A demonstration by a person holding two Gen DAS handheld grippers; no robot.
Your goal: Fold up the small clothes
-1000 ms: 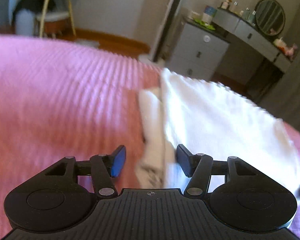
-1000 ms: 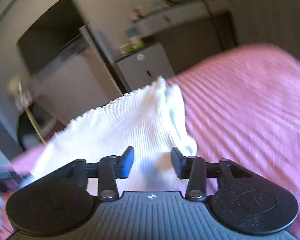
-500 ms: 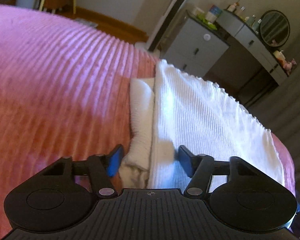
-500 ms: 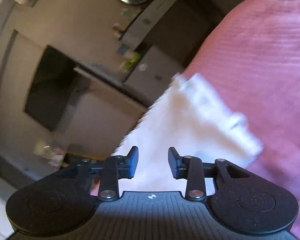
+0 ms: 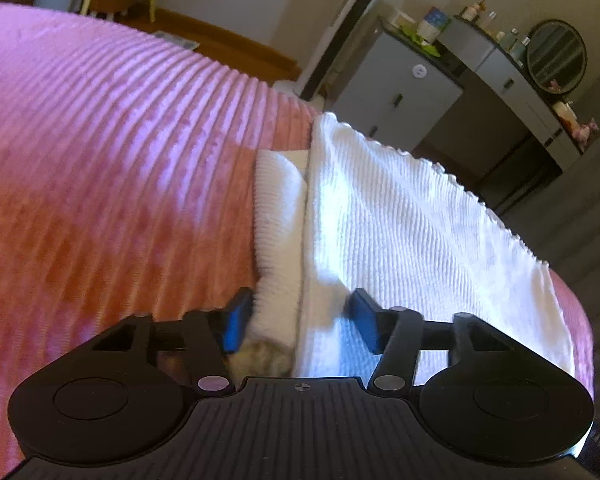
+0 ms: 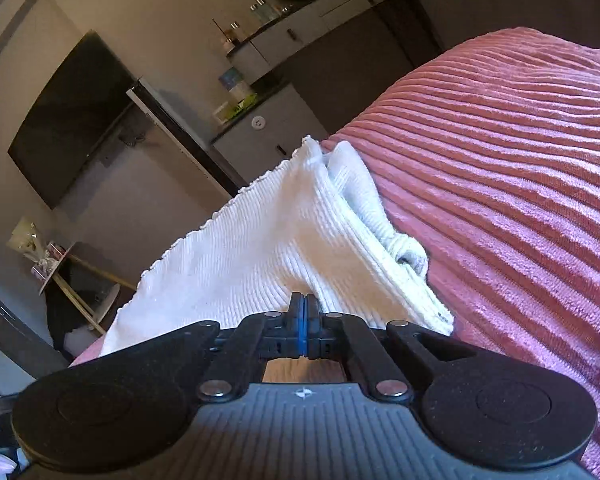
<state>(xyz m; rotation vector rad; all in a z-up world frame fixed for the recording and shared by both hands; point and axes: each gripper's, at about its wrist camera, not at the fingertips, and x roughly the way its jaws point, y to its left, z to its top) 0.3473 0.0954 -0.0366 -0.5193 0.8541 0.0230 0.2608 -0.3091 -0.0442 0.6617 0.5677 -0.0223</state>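
A white ribbed garment point(image 5: 400, 216) lies on the pink ribbed bedspread point(image 5: 100, 152), with a folded sleeve point(image 5: 278, 208) tucked along its left edge. My left gripper point(image 5: 300, 320) is open low over the near corner, and its blue pads straddle the sleeve end and the garment's edge. In the right wrist view the same garment point(image 6: 260, 248) rises in a ridge toward my right gripper point(image 6: 305, 312). That gripper's pads are pressed together on the garment's near edge. A knotted sleeve end point(image 6: 410, 254) sits at the garment's right side.
Past the bed's far edge stand a grey drawer cabinet point(image 5: 396, 92) and a dressing table with a round mirror point(image 5: 556, 56). A dark wall screen point(image 6: 72, 116) and a small side table point(image 6: 56, 268) show in the right wrist view. Pink bedspread point(image 6: 520, 184) spreads to the right.
My right gripper's jaws have closed from apart to fully together at the garment's near edge. My left gripper has come lower and closer over the sleeve and garment corner, still open.
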